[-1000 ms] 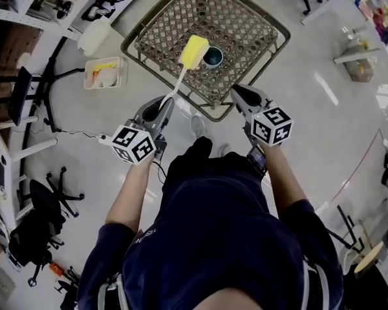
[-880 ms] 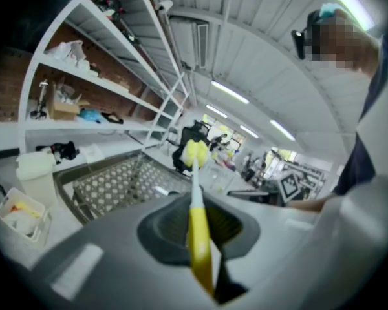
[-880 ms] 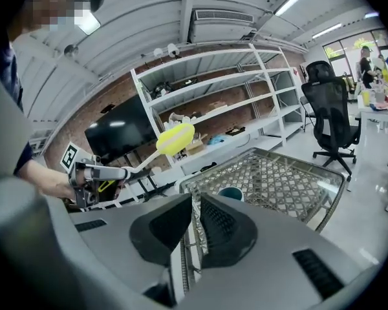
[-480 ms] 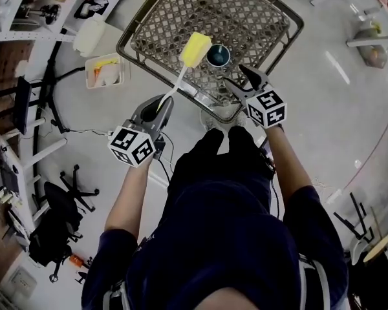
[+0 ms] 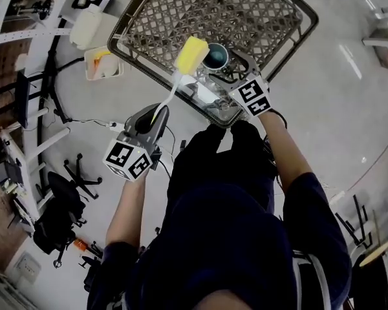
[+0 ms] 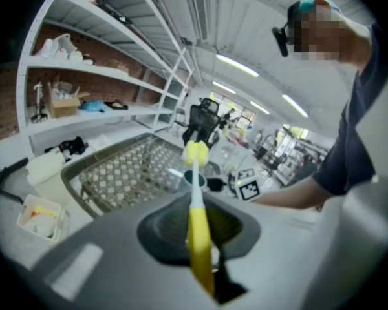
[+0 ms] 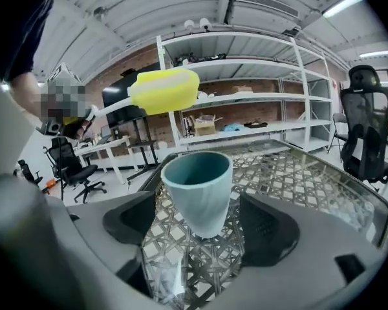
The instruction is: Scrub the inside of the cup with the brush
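Note:
A teal cup (image 5: 215, 55) (image 7: 199, 191) stands upright on the woven-pattern glass table (image 5: 181, 11) near its front edge. My right gripper (image 5: 229, 71) (image 7: 200, 228) is low at the cup; its jaws have just been opening and stand wide on either side of the cup, with the pads apart from it. My left gripper (image 5: 156, 113) (image 6: 197, 228) is shut on the yellow handle of the brush (image 6: 199, 237). The brush's white stem leads up to a yellow sponge head (image 5: 191, 55) (image 7: 165, 90), which hovers just left of and above the cup.
On the floor left of the table sit a white tray (image 5: 103, 65) with orange items and a white container (image 5: 89, 26). Black office chairs (image 5: 64, 212) (image 7: 368, 121) stand around. Metal shelving (image 7: 246, 95) runs behind the table.
My right gripper has moved forward and down to the cup, and its jaws have gone from shut to wide open around it. My left gripper sank a little with the brush.

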Action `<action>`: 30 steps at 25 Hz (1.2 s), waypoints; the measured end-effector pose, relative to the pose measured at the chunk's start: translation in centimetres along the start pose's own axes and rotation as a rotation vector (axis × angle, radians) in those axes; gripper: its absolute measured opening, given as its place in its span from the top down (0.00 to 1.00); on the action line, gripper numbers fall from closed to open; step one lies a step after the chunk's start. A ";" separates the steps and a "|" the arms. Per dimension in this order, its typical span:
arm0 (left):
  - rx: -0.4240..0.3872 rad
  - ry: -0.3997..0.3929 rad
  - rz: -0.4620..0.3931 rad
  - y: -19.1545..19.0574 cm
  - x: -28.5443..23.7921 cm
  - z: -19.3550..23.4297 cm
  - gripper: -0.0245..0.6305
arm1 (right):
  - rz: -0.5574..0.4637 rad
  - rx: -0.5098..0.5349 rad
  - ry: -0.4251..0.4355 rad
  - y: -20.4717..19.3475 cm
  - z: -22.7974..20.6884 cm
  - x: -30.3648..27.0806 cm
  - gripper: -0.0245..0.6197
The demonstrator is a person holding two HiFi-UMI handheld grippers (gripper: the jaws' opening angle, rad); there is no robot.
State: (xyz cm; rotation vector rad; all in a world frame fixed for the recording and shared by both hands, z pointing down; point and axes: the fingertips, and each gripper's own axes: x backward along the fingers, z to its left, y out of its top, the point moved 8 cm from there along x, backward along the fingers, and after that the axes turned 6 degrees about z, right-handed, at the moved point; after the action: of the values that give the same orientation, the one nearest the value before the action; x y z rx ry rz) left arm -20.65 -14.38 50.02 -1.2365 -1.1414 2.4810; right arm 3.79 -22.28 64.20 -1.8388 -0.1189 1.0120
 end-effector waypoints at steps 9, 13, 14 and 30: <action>-0.002 0.025 -0.002 -0.9 -0.9 0.5 0.91 | -0.032 0.102 -0.013 -1.8 0.0 -4.0 0.40; -0.008 0.041 0.001 -1.0 -0.6 1.1 0.91 | -0.050 0.109 -0.056 -1.3 -0.3 -4.6 0.40; -0.007 0.045 0.001 -1.0 -0.5 1.1 0.91 | -0.052 0.108 -0.065 -1.1 -0.4 -4.7 0.40; -0.444 0.129 0.172 4.8 2.3 -1.2 0.91 | 0.038 0.299 -0.189 5.4 -0.2 1.4 0.40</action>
State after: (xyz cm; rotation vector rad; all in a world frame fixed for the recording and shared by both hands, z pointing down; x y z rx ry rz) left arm -20.33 -16.10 44.84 -1.6403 -1.6739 2.2876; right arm 3.01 -24.46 59.17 -1.4786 -0.0431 1.1633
